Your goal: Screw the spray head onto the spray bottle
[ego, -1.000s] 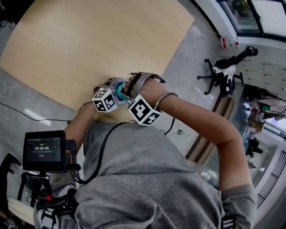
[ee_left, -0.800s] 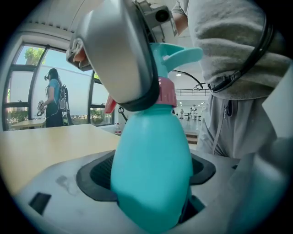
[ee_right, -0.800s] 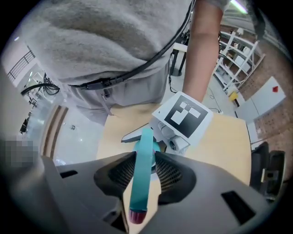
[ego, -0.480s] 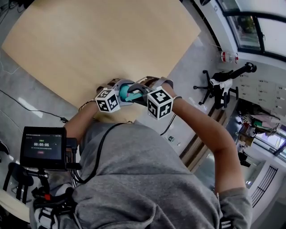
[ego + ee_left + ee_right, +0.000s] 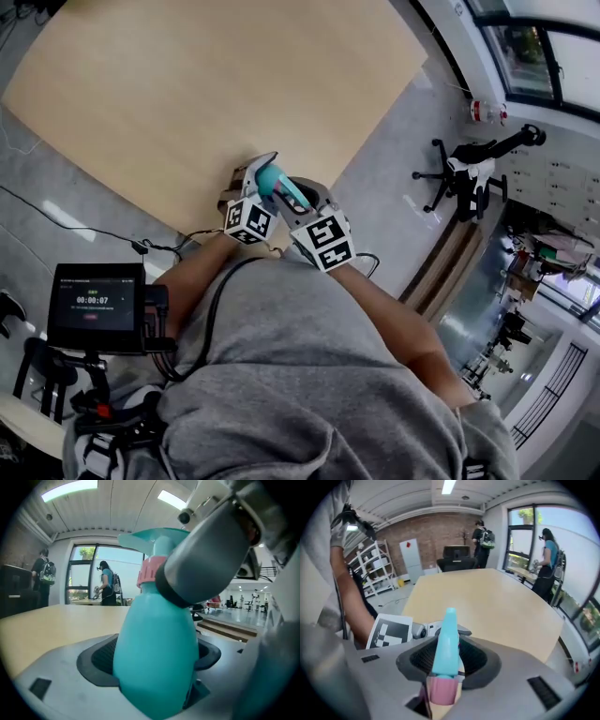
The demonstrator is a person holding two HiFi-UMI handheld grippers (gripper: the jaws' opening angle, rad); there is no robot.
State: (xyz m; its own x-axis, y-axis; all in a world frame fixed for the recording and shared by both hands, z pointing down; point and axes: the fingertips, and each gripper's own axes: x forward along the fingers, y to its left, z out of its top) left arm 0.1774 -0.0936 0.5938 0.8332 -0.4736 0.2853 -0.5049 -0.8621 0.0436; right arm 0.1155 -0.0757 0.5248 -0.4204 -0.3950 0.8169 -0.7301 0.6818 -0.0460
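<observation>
Pale wooden table (image 5: 187,103) below; left gripper (image 5: 154,663) clamps the teal spray bottle (image 5: 157,634) steady while right gripper (image 5: 449,665) pinches the spray head (image 5: 446,641), seemingly for twisting.

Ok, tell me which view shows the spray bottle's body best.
The left gripper view: the teal spray bottle fills the middle of the frame, up to the pink collar. The right gripper view shows only the spray head and its collar. The head view gives just a small teal patch of it.
</observation>
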